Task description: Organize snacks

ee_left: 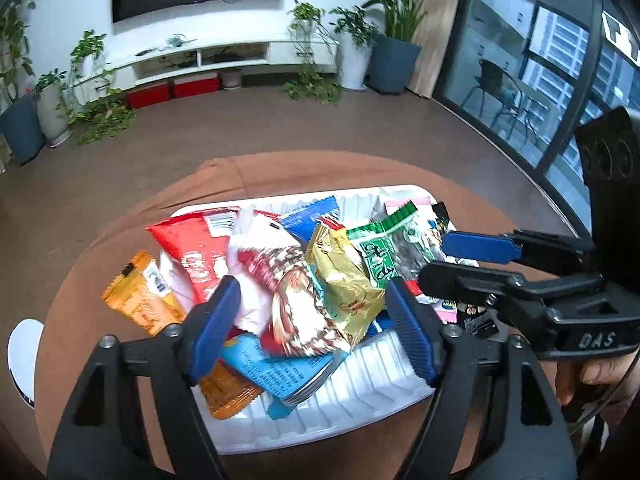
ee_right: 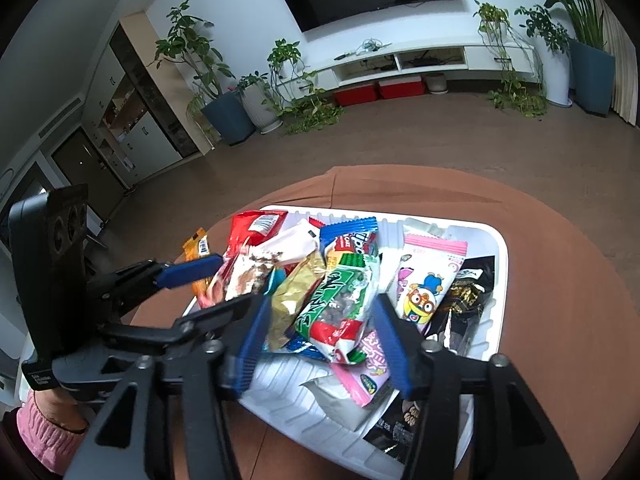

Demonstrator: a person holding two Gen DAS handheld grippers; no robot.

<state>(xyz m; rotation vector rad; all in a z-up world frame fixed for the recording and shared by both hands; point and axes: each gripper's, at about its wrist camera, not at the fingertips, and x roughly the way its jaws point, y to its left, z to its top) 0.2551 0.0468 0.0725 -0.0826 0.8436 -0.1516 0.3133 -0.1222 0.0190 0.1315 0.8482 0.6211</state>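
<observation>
Blue-padded fingers of the left gripper (ee_left: 308, 320) fill the near edge of the left wrist view, jaws spread wide over the heap with nothing between them; the checkered red-and-white packet (ee_left: 296, 304) and the gold packet (ee_left: 344, 284) lie in the gap below, but contact cannot be told. Likewise the right gripper (ee_right: 320, 340) stands open, empty, its pads straddling the green packet (ee_right: 340, 300), which rests on top of the pile.

All the snacks sit in or on the white tray (ee_left: 360, 392), which lies on the brown cloth-covered round table (ee_left: 80, 300); the left half is a jumble, with the red bag (ee_left: 192, 248) far left and the orange wafer pack (ee_left: 140, 296) hanging over the left rim; on the right, the pink cartoon packet (ee_right: 424, 280) and the black packet (ee_right: 468, 296) lie side by side, more orderly.

Judged from this, sorting is partly done and the step in hand is choosing the next packet from the pile; each gripper seems poised for a pick. The next move would call for lowering onto a single top packet, closing on its crimped edge or body rather than on two at once, then lifting clear without dragging neighbours; slippery foil may slide.
</observation>
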